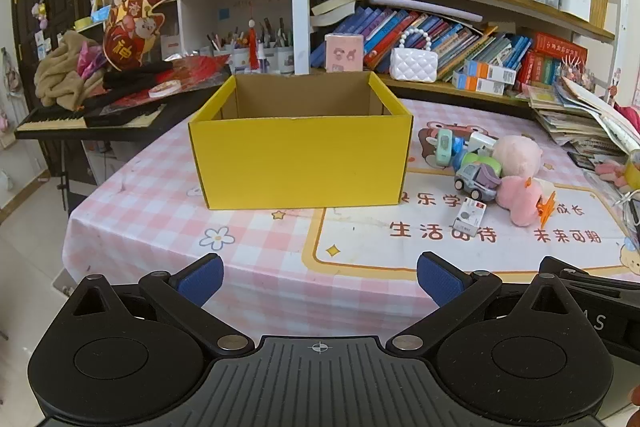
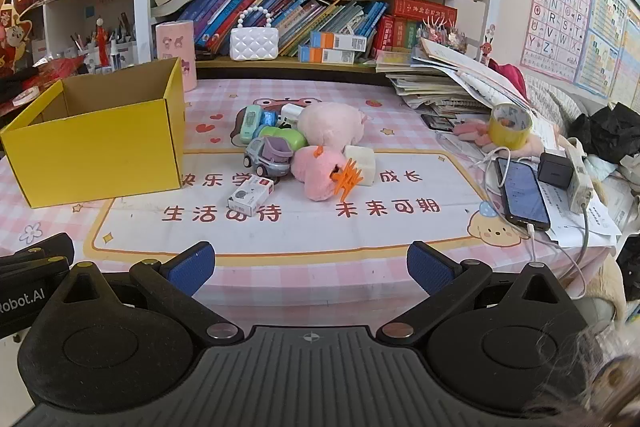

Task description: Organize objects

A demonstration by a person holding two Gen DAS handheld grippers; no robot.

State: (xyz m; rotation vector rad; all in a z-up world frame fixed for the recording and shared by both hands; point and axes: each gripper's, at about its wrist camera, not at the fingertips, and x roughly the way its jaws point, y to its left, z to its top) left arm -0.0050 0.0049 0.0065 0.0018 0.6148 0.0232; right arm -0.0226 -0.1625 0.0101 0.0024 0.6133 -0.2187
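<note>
An open yellow cardboard box (image 1: 300, 163) (image 2: 100, 147) stands on the pink checked tablecloth, its inside bare as far as I see. To its right lies a heap of small things: a grey toy truck (image 2: 269, 157) (image 1: 478, 179), pink plush toys (image 2: 328, 131) (image 1: 518, 151), a small white carton (image 2: 251, 195) (image 1: 470, 217), an orange hair clip (image 2: 347, 179) and a white block (image 2: 362, 165). My left gripper (image 1: 320, 281) hovers open near the table's front edge, facing the box. My right gripper (image 2: 311, 269) is open too, short of the heap. Nothing sits between either pair of fingers.
A phone (image 2: 522, 193) on a cable, a charger and a power strip (image 2: 578, 173) lie at the right edge, with yellow tape (image 2: 510, 127) and stacked papers behind. Bookshelves (image 2: 320, 19) run along the back. A keyboard (image 1: 80, 117) with clutter stands left of the table.
</note>
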